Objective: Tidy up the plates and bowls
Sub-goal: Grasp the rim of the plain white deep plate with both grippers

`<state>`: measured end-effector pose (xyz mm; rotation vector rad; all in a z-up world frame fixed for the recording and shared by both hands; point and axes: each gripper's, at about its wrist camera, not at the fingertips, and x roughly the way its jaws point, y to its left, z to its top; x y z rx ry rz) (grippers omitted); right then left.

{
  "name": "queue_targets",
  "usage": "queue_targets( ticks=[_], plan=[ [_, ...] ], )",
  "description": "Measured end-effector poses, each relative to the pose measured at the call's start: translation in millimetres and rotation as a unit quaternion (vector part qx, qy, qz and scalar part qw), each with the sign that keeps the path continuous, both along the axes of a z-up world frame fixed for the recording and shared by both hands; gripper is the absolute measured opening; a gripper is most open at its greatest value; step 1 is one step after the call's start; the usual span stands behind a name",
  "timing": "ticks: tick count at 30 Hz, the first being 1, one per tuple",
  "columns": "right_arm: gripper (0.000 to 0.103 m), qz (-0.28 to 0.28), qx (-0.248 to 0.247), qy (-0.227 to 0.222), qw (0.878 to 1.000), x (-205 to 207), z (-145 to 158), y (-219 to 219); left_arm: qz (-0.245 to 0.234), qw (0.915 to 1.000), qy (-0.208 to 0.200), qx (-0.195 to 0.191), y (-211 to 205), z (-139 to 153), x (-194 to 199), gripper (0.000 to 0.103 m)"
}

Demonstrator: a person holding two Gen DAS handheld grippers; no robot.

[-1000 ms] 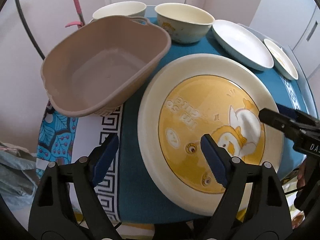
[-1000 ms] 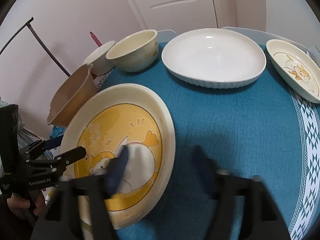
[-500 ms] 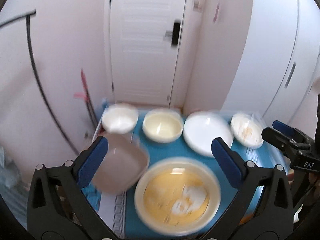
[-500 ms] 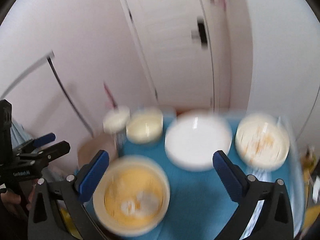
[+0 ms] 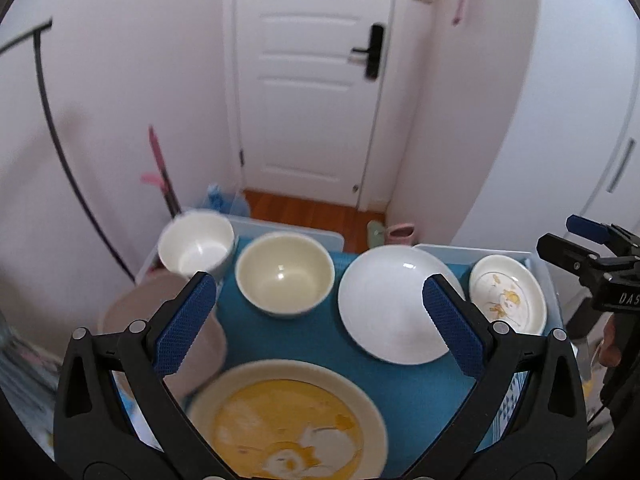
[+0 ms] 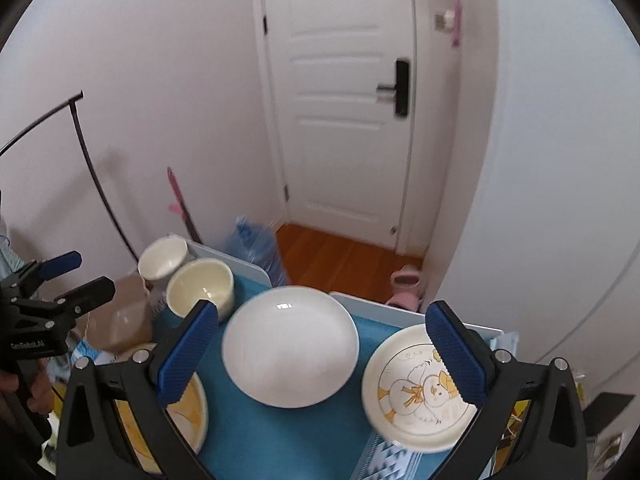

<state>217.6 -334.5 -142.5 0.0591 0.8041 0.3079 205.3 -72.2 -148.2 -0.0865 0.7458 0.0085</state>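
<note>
Both grippers up high over the table, nothing gripped: left gripper (image 5: 320,312) jaws spread wide and empty, right gripper (image 6: 320,344) same, wide and empty. Dishes all sit apart on the blue cloth (image 5: 340,360): big yellow duck plate (image 5: 288,420) nearest on the left side, plain white plate (image 5: 394,304) mid, small duck plate (image 6: 416,388) far right, cream bowl (image 5: 284,272) and white bowl (image 5: 196,246) at the back left, touching or nearly so, can't tell which. Beige tub (image 5: 160,320) at the left edge beside the yellow plate, partly hidden behind the left finger. Nothing stacked yet, so I'd call this the start of the first pick. Advice for the grab: plates lie flat on cloth, so come in low from the side and get one finger under the rim, the other on top, then close; a top-down pinch will just skate off glaze. Pick the rim section facing the gripper, away from neighbours. Yellow plate is widest, so it likely belongs at the bottom of a plate stack; bowls probably nest, cream over white or reverse depending on fit. Risk: cloth dragging with the rim and nudging the bowls
</note>
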Motion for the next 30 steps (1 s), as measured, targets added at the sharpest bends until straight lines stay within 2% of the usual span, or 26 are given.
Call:
queue_targets(
  ticks=[4,7,9,10,11,12,15,16,18,20,22,24,26,27,30],
  plan=[
    [0.103,0.061,-0.004,0.062,0.996,47.4,-41.6,-14.2,0.035,0.9973,0.056,-0.031,-11.9,-38.2,24.0,0.103],
    [0.101,0.112,0.005,0.112,0.987,72.3,-81.2,-17.2,0.049,0.9909,0.112,-0.057,-14.6,-74.3,41.3,0.103],
    [0.089,0.133,0.014,0.142,0.981,79.8,-101.6,-18.9,0.056,0.9849,0.146,-0.075,-15.0,-97.4,55.6,0.099],
    [0.077,0.146,0.018,0.161,0.976,85.2,-112.3,-16.0,0.058,0.9825,0.157,-0.081,-14.8,-105.7,60.1,0.097],
    [0.067,0.158,0.021,0.175,0.972,91.9,-122.3,-14.1,0.059,0.98,0.17,-0.085,-15.1,-114.2,65.2,0.089],
    [0.064,0.169,0.019,0.187,0.968,97.6,-131.8,-11.1,0.059,0.9772,0.184,-0.088,-15.5,-122.1,70.4,0.078],
    [0.057,0.194,0.005,0.205,0.959,101.9,-149.4,-0.3,0.056,0.9695,0.218,-0.098,-16.1,-142.2,80.6,0.063],
    [0.052,0.203,0.002,0.211,0.956,104.1,-154.6,1.4,0.057,0.9672,0.226,-0.102,-15.8,-148.0,82.9,0.062],
    [0.044,0.216,-0.001,0.22,0.951,106.7,-162.1,3.3,0.055,0.9637,0.238,-0.108,-16.1,-155.9,86.1,0.05],
    [0.035,0.225,-0.005,0.228,0.947,108.0,-168.1,4.7,0.051,0.9614,0.248,-0.108,-18.3,-162.2,88.7,0.049],
    [0.034,0.23,-0.007,0.233,0.945,109.5,-171.7,3.6,0.045,0.9599,0.254,-0.11,-20.7,-165.6,91.1,0.046],
    [0.03,0.235,-0.008,0.236,0.943,110.0,-174.6,3.9,0.042,0.9584,0.261,-0.109,-22.2,-168.3,94.0,0.037],
    [0.023,0.24,-0.011,0.24,0.941,110.6,-177.9,4.4,0.041,0.9562,0.268,-0.111,-24.5,-172.0,96.4,0.033],
    [0.022,0.241,-0.013,0.24,0.94,110.5,-178.6,3.9,0.039,0.9565,0.268,-0.108,-26.1,-171.5,96.8,0.027],
    [0.018,0.248,-0.019,0.233,0.94,108.9,-179.9,3.2,0.033,0.958,0.268,-0.096,-32.7,-168.1,100.3,0.024]
  ],
)
